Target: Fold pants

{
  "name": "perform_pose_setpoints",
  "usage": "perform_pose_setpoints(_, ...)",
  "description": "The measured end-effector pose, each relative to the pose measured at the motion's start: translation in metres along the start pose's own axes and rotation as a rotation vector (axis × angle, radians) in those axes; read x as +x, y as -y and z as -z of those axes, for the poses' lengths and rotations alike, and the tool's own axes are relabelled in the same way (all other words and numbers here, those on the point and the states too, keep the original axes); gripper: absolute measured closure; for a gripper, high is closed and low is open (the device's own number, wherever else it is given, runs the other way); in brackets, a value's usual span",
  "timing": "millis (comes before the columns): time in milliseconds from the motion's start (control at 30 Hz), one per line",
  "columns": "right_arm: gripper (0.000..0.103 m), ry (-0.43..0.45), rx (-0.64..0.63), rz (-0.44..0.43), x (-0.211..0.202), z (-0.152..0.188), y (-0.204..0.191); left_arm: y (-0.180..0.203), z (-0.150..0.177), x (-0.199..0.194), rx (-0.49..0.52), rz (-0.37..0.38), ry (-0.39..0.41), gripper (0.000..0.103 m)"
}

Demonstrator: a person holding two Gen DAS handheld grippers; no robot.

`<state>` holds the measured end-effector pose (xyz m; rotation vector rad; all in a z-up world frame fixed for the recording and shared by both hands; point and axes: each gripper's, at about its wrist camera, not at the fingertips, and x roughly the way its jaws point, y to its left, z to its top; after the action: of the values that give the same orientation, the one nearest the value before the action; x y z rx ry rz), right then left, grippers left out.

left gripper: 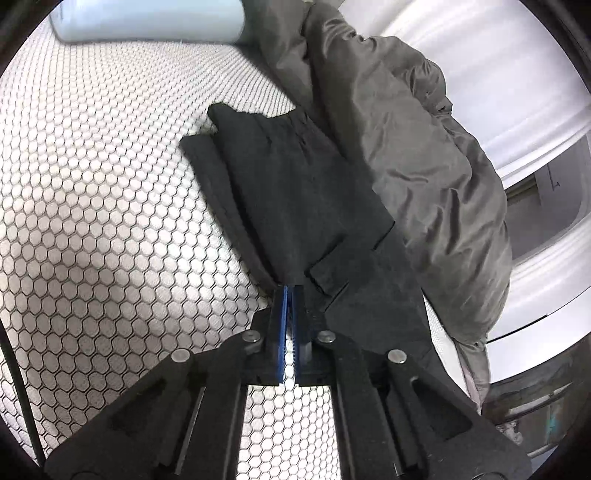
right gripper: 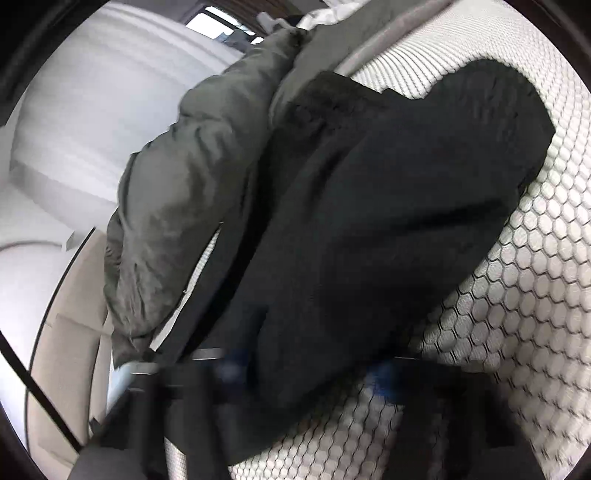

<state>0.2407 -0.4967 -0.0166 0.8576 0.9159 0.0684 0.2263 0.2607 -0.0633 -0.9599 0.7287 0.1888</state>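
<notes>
Black gripper linkages fill the near edge of the left wrist view, and the left gripper [left gripper: 290, 291] has its blue pads drawn together on the near edge of the black pants [left gripper: 295, 192], pinching a fold of the fabric just beside a belt loop. From that grip the pants run away toward the far side as a flat, partly folded panel lying on a bed cover [left gripper: 92, 221] printed with a white honeycomb pattern. A narrower folded strip of the same dark fabric lies along the panel's left edge. On the right, touching the pants and partly over them, a crumpled grey jacket [left gripper: 424, 166] runs from far to near along the edge of the bed. A pale blue pillow [left gripper: 147, 18] lies at the far left, well apart from the pants.

The right wrist view is blurred with motion. The right gripper [right gripper: 314, 369] shows only as dark smeared shapes with patches of blue at the near edge, one on each side of a thick bunch of the pants. The blue patches stand apart across the fabric, but the blur hides whether they press on it, so its grip cannot be told. Here the pants rise as a broad dark mass toward the far right over the honeycomb cover, with the grey jacket beside them on the left.
</notes>
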Motion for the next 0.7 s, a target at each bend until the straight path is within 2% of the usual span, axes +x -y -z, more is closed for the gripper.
perform_pose_setpoints(133, 0.086, 0.0, 0.04, -0.03, -0.001, -0.001, 0.006, -0.003, 0.007, 0.001, -0.002, 0.038, -0.09, 0.103)
perform_pose_setpoints(167, 0.086, 0.001, 0.045, -0.029, -0.002, 0.0, 0.007, 0.002, 0.012, 0.003, 0.0, 0.077, -0.118, 0.101)
perform_pose_setpoints(233, 0.086, 0.004, 0.049, -0.022, -0.002, 0.001, 0.006, 0.009, 0.019, 0.007, 0.005, 0.124, -0.166, 0.079)
perform_pose_setpoints(267, 0.086, 0.005, 0.05, -0.02, -0.004, 0.002, 0.008, 0.015, 0.025, 0.014, 0.015, 0.141, -0.208, 0.05)
perform_pose_setpoints(300, 0.086, 0.006, 0.051, -0.017, -0.004, 0.002, 0.007, 0.018, 0.028, 0.019, 0.021, 0.141, -0.223, 0.041)
perform_pose_setpoints(433, 0.086, 0.006, 0.047, -0.004, 0.0, 0.001, 0.001, 0.034, 0.034, 0.041, 0.061, 0.083, -0.176, 0.041)
perform_pose_setpoints(467, 0.086, 0.006, 0.045, -0.003, 0.001, 0.001, 0.0, 0.034, 0.033, 0.045, 0.045, 0.077, -0.159, 0.054)
perform_pose_setpoints(500, 0.086, 0.005, 0.041, -0.003, 0.0, 0.001, 0.001, 0.035, 0.033, 0.049, 0.035, 0.057, -0.151, 0.077)
perform_pose_setpoints(533, 0.086, 0.006, 0.038, -0.004, 0.0, 0.002, 0.001, 0.034, 0.033, 0.053, 0.022, 0.027, -0.139, 0.086)
perform_pose_setpoints(633, 0.086, 0.008, 0.037, -0.013, -0.001, 0.002, 0.001, 0.024, 0.038, 0.049, -0.039, 0.03, -0.11, 0.095)
perform_pose_setpoints(700, 0.087, 0.015, 0.032, -0.017, -0.002, 0.004, 0.002, 0.026, 0.04, 0.039, 0.001, 0.017, -0.08, 0.098)
